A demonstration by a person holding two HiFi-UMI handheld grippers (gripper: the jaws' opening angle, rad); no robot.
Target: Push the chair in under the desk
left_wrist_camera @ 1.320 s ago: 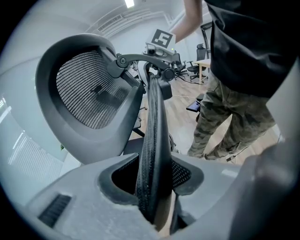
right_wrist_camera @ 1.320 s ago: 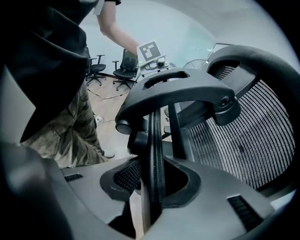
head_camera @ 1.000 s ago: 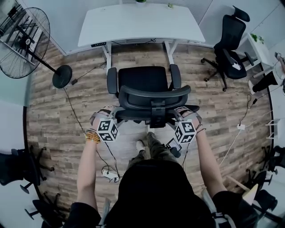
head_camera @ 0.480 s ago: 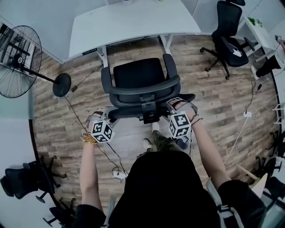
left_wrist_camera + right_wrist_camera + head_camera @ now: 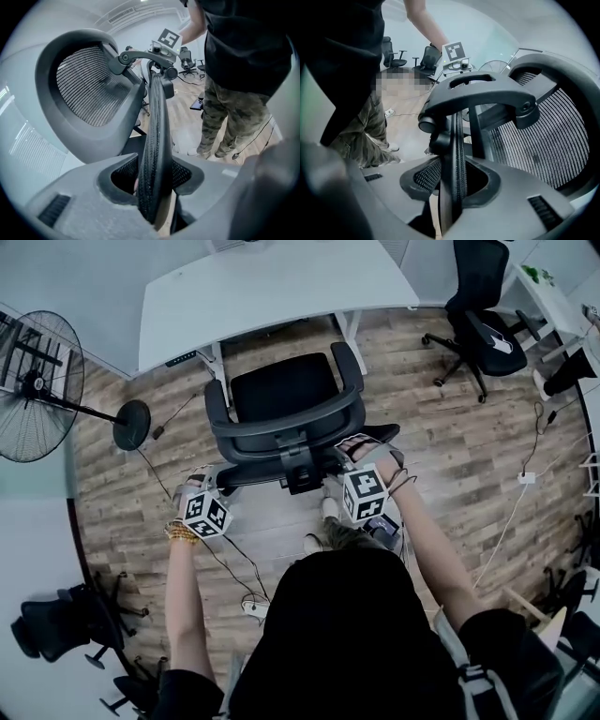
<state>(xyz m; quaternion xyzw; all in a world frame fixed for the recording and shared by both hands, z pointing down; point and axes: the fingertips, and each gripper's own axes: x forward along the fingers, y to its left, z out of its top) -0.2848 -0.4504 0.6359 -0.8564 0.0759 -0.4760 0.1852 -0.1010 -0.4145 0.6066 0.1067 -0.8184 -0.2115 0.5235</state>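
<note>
A black mesh office chair (image 5: pixel 281 395) stands on the wood floor with its seat facing the white desk (image 5: pixel 262 287), its front edge close to the desk's rim. My left gripper (image 5: pixel 217 491) is shut on the left edge of the chair's backrest (image 5: pixel 154 117), which runs between the pads of the left gripper (image 5: pixel 152 177). On the other side my right gripper (image 5: pixel 364 454) is shut on the backrest's right edge (image 5: pixel 457 140), seen between the pads of the right gripper (image 5: pixel 452 183). The mesh headrest (image 5: pixel 553 136) rises beside it.
A standing fan (image 5: pixel 37 385) is at the left with its round base (image 5: pixel 131 424) near the desk's left leg (image 5: pixel 217 367). Another black chair (image 5: pixel 478 306) stands at the upper right, more chairs (image 5: pixel 56 624) at the lower left. Cables (image 5: pixel 234 568) trail across the floor.
The chair has rolled toward the desk with both grippers still on its backrest. The person has stepped forward behind it.
</note>
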